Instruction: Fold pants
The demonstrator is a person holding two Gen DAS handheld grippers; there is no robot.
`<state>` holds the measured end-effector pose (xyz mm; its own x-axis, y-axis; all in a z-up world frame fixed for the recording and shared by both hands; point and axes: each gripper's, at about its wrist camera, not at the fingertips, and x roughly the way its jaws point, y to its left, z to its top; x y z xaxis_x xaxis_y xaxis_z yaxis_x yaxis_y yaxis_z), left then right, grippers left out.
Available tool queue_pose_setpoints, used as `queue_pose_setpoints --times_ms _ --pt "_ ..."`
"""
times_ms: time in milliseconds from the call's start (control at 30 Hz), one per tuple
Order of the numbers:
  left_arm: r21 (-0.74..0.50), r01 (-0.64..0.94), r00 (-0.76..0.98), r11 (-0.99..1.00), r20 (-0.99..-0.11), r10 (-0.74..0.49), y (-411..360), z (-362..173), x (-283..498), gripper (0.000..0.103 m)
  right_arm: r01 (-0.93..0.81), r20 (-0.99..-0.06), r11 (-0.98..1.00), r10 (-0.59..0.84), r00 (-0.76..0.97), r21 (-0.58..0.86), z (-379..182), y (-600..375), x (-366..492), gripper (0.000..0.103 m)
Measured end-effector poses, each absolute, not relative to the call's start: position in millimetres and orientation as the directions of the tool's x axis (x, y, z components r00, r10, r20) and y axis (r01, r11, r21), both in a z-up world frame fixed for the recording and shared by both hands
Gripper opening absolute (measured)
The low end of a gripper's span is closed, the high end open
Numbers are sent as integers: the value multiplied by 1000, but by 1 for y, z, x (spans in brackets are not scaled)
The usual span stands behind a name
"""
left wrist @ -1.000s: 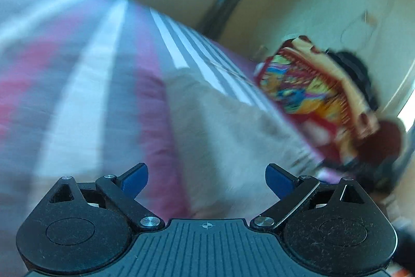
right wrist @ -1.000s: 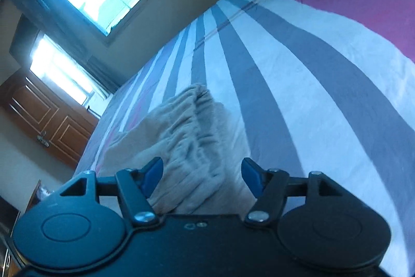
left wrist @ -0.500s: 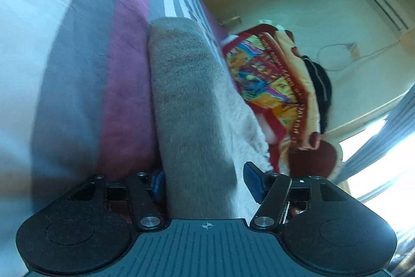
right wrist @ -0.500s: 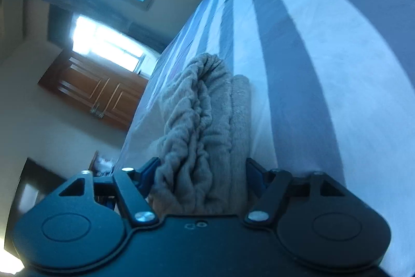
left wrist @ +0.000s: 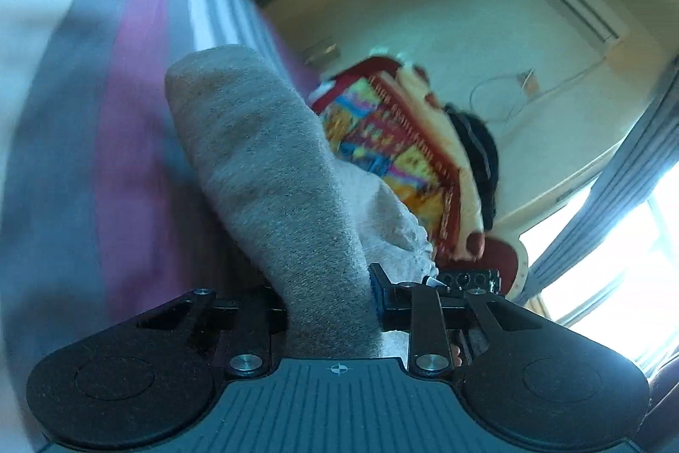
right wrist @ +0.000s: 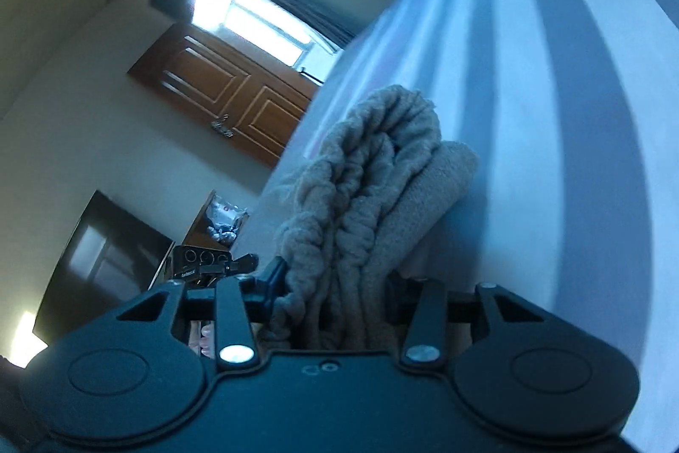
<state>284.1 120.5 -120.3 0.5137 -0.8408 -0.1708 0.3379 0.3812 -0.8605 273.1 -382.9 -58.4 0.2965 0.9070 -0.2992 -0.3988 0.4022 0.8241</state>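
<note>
The beige fleece pants (left wrist: pixel 271 173) lie folded in a thick bundle on the striped bed sheet (left wrist: pixel 85 113). My left gripper (left wrist: pixel 326 296) is shut on one end of the bundle, the cloth filling the space between its jaws. My right gripper (right wrist: pixel 335 291) is shut on the other end, where the gathered waistband (right wrist: pixel 373 173) bunches up. The pants (right wrist: pixel 424 189) rise off the sheet in both views. The other gripper's tip shows at the edge of each view.
A bright patterned blanket and pillows (left wrist: pixel 403 156) are piled at the head of the bed. A wooden door (right wrist: pixel 229 92) and a dark screen (right wrist: pixel 97 253) stand beyond the bed's edge. The striped sheet (right wrist: pixel 551 113) stretches out to the right.
Both grippers moved onto the pants ends and closed on them, from open a second ago. The bundle has been lifted and both views have tilted.
</note>
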Motion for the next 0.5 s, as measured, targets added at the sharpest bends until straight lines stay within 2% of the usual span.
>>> queue_pose_setpoints --times_ms 100,200,367,433,500 --pt "-846 355 545 397 -158 -823 139 -102 314 29 -442 -268 381 916 298 812 -39 -371 310 42" --pt "-823 358 570 441 -182 -801 155 -88 352 29 -450 -255 372 919 299 812 -32 -355 357 42" --pt "-797 341 589 498 -232 -774 166 -92 415 29 -394 -273 390 907 320 832 -51 -332 429 42" --pt "-798 294 588 525 -282 -758 166 -109 435 29 -367 -287 403 899 331 838 -63 -324 445 43" --pt "-793 199 579 576 -379 -722 160 -137 448 31 -300 -342 443 879 333 845 -87 -324 455 50"
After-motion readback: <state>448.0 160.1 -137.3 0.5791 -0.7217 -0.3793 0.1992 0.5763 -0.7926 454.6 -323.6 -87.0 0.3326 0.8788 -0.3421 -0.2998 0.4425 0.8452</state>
